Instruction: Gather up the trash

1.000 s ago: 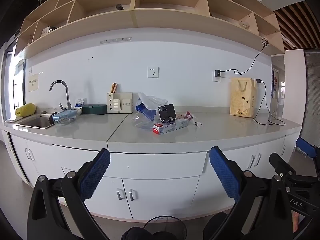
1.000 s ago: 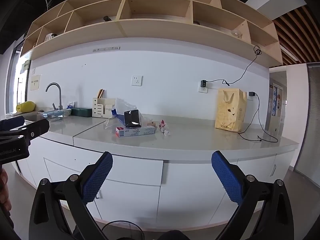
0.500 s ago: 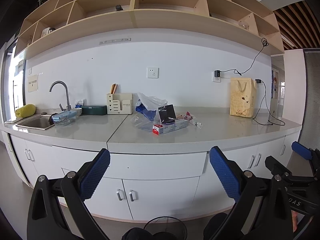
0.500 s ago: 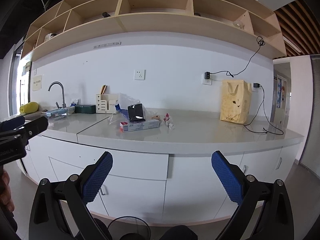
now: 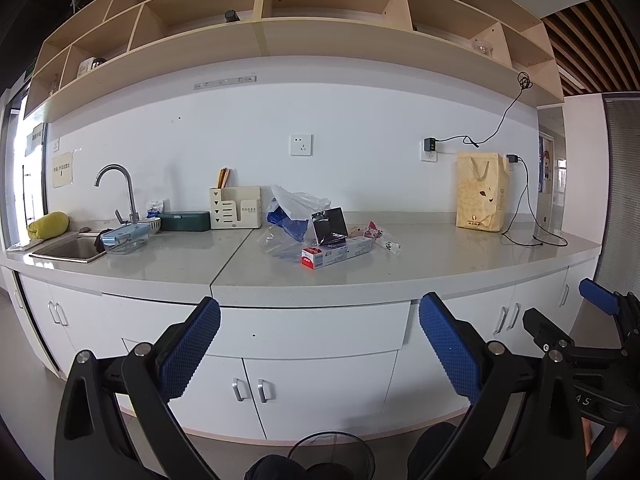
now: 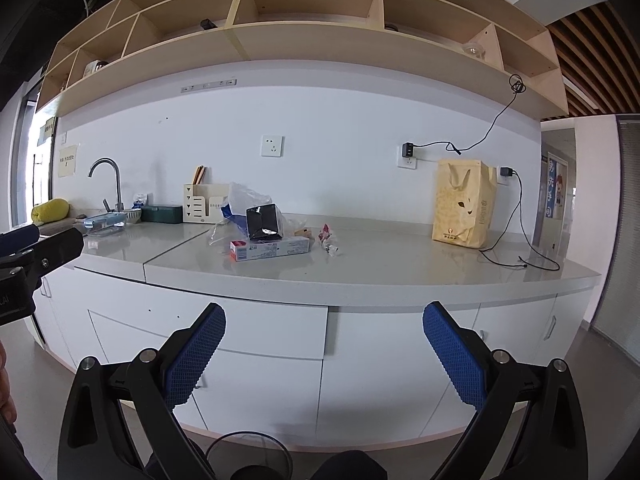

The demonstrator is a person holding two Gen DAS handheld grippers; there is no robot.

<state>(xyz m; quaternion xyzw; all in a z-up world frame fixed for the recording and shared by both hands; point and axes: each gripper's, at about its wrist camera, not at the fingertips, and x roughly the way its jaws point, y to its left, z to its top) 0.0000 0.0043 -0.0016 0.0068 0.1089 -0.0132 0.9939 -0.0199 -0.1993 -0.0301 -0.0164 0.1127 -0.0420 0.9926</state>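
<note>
Two gaping grippers [image 5: 319, 334] [image 6: 324, 336], "DRDEE" organizer [image 5: 236, 213], red-ended carton [image 5: 337, 253] lettering unreadable

An office pantry kitchen: a long grey counter [image 5: 420, 264] over white cabinets [image 5: 320, 392], a steel sink [image 5: 70, 249] with faucet [image 5: 118, 188] at left of the frame, open wooden shelves [image 5: 320, 12] above, wall sockets [image 5: 300, 145], slatted ceiling [image 5: 588, 52] upper right.

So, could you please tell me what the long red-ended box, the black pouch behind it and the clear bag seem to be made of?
The long box looks like printed cardboard: flat faces, crisp edges, matte. The black pouch seems to be glossy foil or plastic film, judging by its sheen and creases. The clear bag appears to be thin crinkled plastic, see-through with highlights.
</note>
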